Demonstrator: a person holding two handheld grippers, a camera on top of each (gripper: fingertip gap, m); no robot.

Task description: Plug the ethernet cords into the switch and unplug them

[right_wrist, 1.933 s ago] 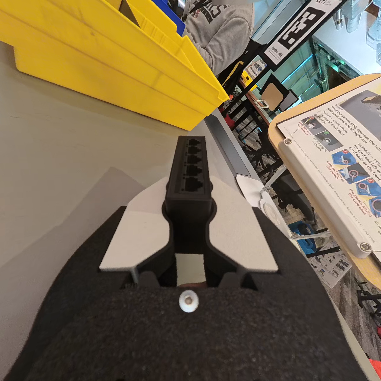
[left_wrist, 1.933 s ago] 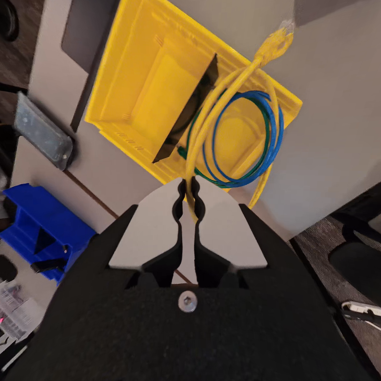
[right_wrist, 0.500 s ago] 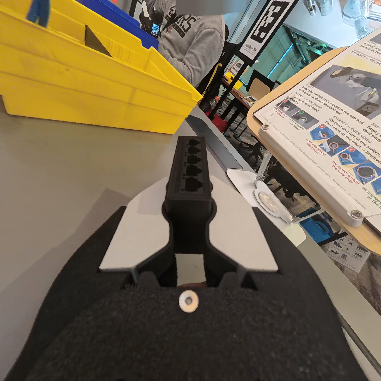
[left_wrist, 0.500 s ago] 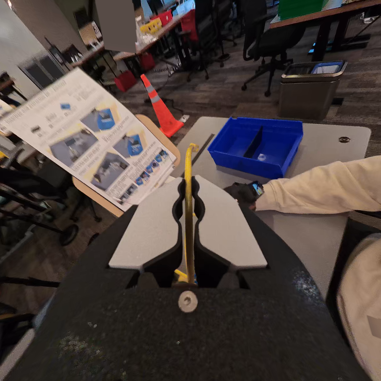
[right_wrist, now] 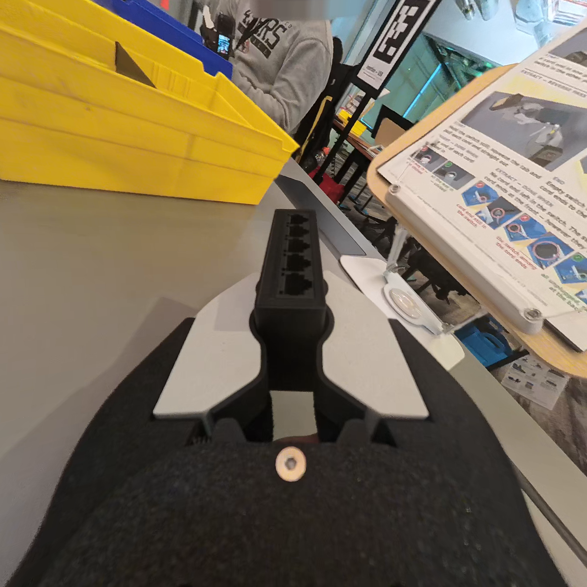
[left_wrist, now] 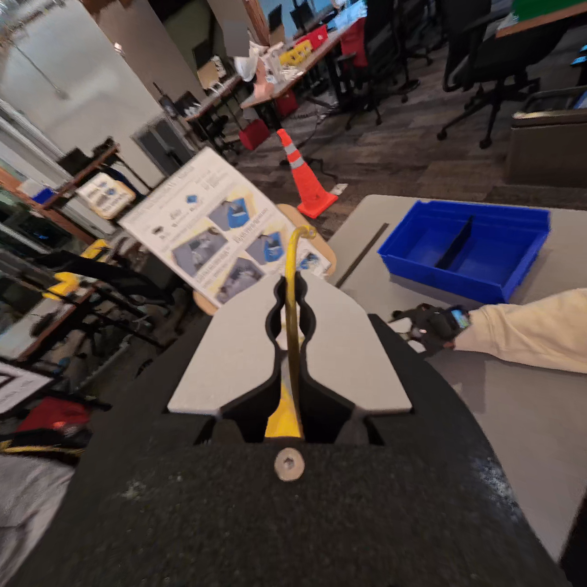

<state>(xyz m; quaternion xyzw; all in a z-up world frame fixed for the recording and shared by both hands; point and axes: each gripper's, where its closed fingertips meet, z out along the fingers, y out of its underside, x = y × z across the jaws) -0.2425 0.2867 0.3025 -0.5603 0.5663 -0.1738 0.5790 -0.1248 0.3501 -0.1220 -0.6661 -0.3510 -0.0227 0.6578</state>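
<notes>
Left gripper (left_wrist: 290,286): jaws narrow, pinched on the yellow cord (left_wrist: 291,305), raised above the table edge.
Yellow cord: runs up the slot between the fingers (left_wrist: 241,343), rises past the tips, curls over to the right at its top end; plug there blurred, detail not readable.
Right gripper (right_wrist: 290,305): jaws clamped on the near end of the switch (right_wrist: 293,263), low over the grey table (right_wrist: 95,254).
Switch: black, long axis pointing away, row of five ports facing up, all ports bare; whether it rests on the table cannot be told.
Cord and switch: apart, each seen only in its own view.
Yellow bin (right_wrist: 133,133): on the table beyond the switch, to the left, with a dark divider inside.
Blue bin (left_wrist: 463,251): on the table right of the left gripper, dark divider across its middle.
Sleeve (left_wrist: 524,333): cream, reaching in from the right over the table, ending in a dark gloved hand (left_wrist: 428,327).
Instruction board (right_wrist: 495,190): tilted on a stand, right of the switch; also seen ahead of the left gripper.
Cone (left_wrist: 305,181): orange, on the floor beyond the board.
Person (right_wrist: 279,63): grey sweatshirt, behind the yellow bin.
</notes>
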